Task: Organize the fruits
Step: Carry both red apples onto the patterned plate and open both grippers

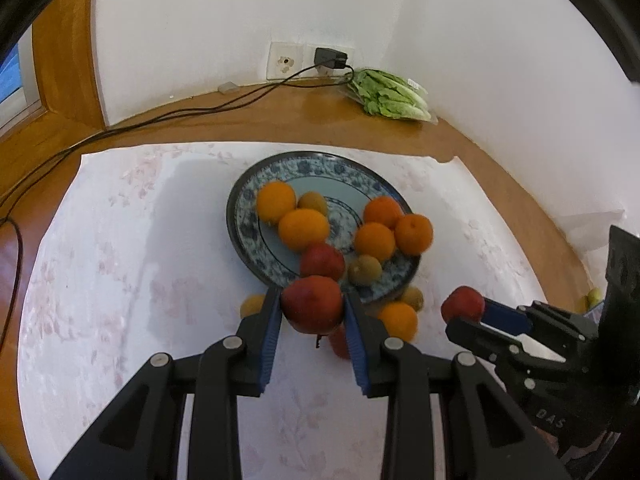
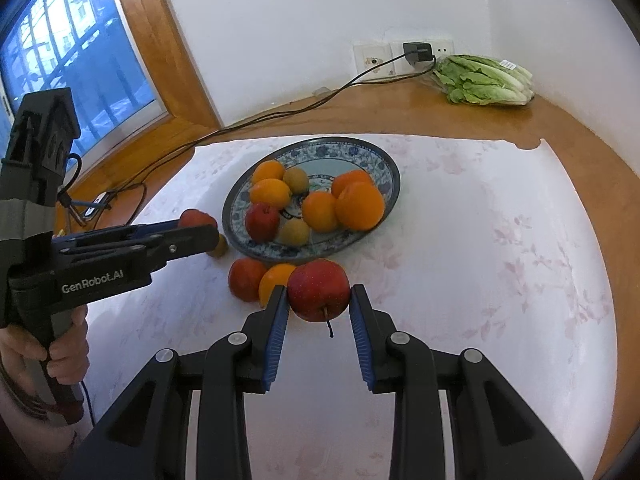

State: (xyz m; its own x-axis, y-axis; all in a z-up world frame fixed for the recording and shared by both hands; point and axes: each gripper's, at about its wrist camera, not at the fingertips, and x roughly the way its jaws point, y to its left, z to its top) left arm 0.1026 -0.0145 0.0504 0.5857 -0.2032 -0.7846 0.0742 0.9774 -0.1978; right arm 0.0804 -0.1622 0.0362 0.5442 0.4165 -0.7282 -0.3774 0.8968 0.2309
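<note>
Nearest the viewer, the left gripper (image 1: 312,312) is clamping a red apple (image 1: 313,307) between its blue pads, its jaws closed only as far as the fruit allows; the apple is hanging just short of the plate's near rim. At about 3 o'clock from it, the right gripper (image 2: 320,294) is likewise pinching a second red apple (image 2: 319,290), stem pointing down, its jaws pressing on both flanks. A person's hand (image 2: 60,354) is gripping the left tool's handle. Below the held fruit, on the pale floral cloth (image 2: 480,280), another apple (image 2: 246,278) and a loose orange (image 2: 276,280) are lying touching each other at the plate's 6 o'clock edge, with a small brownish fruit (image 2: 219,246) sitting near the 8 o'clock edge. Farther on, the blue-patterned plate (image 2: 348,152) is holding five oranges, one red apple (image 2: 262,222) and several brownish fruits. Beyond the cloth, at 1 o'clock, a bag of lettuce (image 2: 486,80) is resting on the wooden table (image 2: 560,128) against the white wall, beside a plugged-in charger (image 2: 418,54).
</note>
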